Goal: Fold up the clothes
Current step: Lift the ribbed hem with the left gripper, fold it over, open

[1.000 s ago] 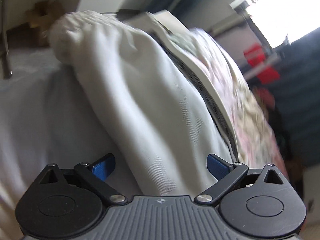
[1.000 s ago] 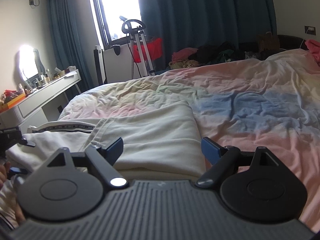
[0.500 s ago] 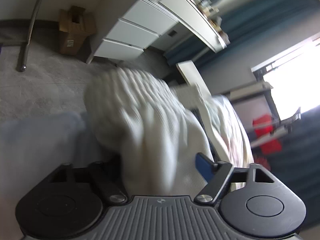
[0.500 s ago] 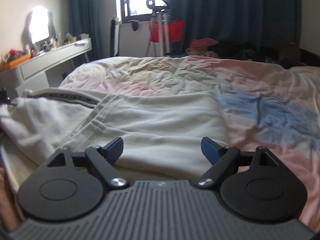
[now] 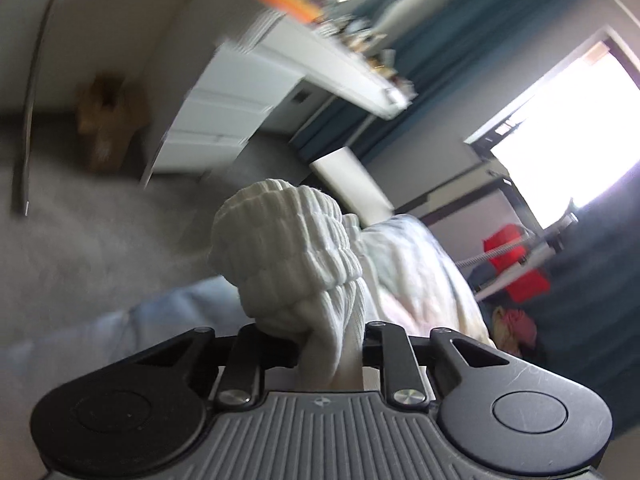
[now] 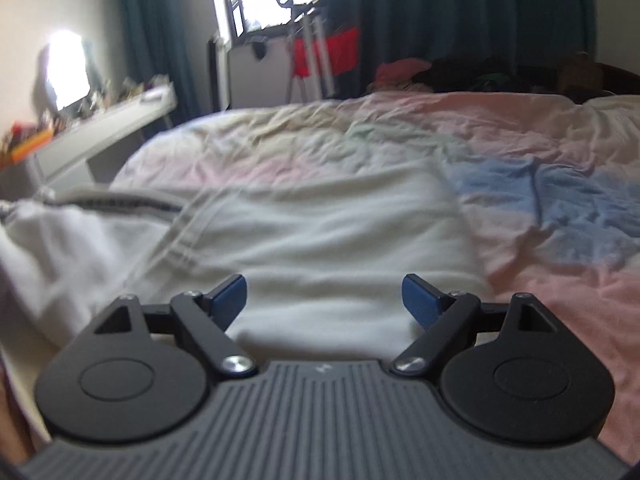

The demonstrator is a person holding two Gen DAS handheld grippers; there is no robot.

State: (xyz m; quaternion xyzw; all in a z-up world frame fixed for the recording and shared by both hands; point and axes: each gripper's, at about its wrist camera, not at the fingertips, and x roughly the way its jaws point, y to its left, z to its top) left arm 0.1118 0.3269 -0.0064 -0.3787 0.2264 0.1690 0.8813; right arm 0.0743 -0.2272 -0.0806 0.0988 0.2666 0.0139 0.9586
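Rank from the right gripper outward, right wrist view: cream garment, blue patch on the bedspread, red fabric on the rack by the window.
From the right gripper:
1. Cream garment, directly ahead, under the open fingers.
2. Blue patch of the bedspread, farther out on the right.
3. Red fabric on the rack, past the bed by the window.

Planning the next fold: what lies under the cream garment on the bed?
The cream garment lies flat on the pastel bedspread, which shows all around it. Anything beneath the garment itself is covered.
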